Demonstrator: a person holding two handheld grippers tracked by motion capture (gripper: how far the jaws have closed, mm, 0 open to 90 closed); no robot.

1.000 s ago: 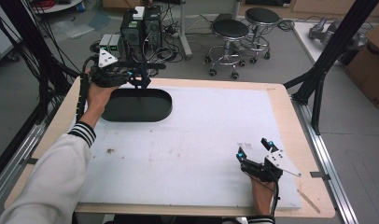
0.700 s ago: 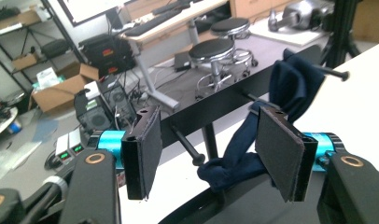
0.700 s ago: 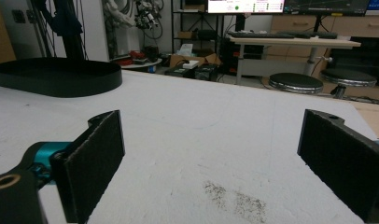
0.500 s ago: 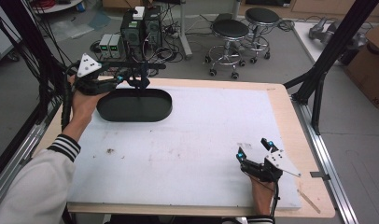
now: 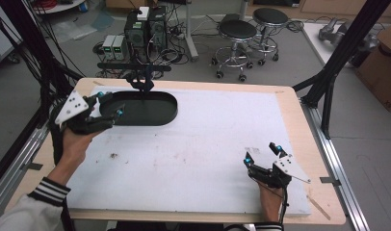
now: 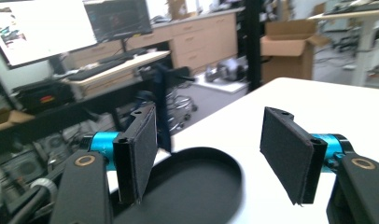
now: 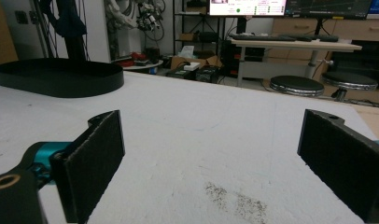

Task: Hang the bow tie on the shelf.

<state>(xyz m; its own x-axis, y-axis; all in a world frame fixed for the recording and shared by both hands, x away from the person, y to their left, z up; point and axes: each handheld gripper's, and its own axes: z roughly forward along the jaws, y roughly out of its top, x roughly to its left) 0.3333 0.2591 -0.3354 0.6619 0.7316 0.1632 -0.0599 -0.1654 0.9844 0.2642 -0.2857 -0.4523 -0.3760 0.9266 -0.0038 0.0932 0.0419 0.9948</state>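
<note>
- Resting on the near right part of the white table mat [image 5: 208, 159], the right gripper [image 5: 262, 155] sits in the person's right hand [image 5: 270, 199]; its jaws stand wide apart with nothing between them, as the right gripper view confirms.
- Lying just ahead of the right gripper on the mat is a patch of dark specks [image 7: 234, 198].
- At the left edge of the table, the left gripper [image 5: 109, 103] is held in the left hand [image 5: 75, 144] at the near-left end of the black oval tray [image 5: 150, 108].
- Left gripper jaws: apart, having just been opening; in the left gripper view the pads [image 6: 290, 154] flank bare space above the tray [image 6: 197, 186], and nothing is clamped.
- Tray position: far left part of the mat, flat on its base; from the right gripper view it lies well away at upper left [image 7: 61, 77].
- Beyond the tray, a black clamp stand [image 5: 140, 77] rises at the table's far edge.
</note>
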